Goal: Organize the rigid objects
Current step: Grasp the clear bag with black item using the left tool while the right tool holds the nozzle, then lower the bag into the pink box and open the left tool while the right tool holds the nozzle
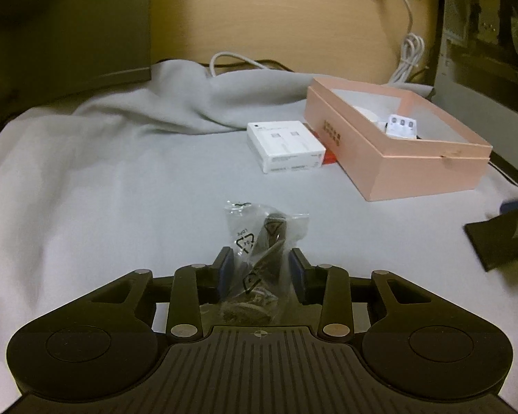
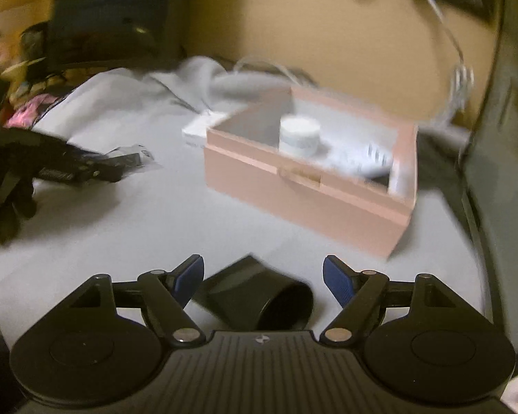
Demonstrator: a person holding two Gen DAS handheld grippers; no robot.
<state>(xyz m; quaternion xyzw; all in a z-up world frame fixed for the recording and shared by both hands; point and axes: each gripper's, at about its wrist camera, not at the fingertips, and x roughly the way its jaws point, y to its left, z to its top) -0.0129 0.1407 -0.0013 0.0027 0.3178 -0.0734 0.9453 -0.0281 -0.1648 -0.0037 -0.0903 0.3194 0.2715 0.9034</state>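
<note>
My left gripper (image 1: pixel 259 265) is shut on a clear plastic bag (image 1: pixel 259 241) with a dark part inside, held just above the grey cloth. It also shows in the right wrist view (image 2: pixel 121 160) at the left. My right gripper (image 2: pixel 263 276) is open around a black nozzle (image 2: pixel 255 296) that lies on the cloth between its fingers, not clamped. The open pink box (image 1: pixel 390 158) stands ahead right of the left gripper and holds a white jar (image 2: pixel 299 134) and a white blister pack (image 1: pixel 402 127). A white flat carton (image 1: pixel 285 146) lies against the box's left side.
A grey cloth (image 1: pixel 103 172) covers the table and bunches up at the back. White cables (image 1: pixel 409 55) hang against the tan back wall. A dark edge and cabinet stand at the right. Clutter sits at the far left in the right wrist view (image 2: pixel 24 110).
</note>
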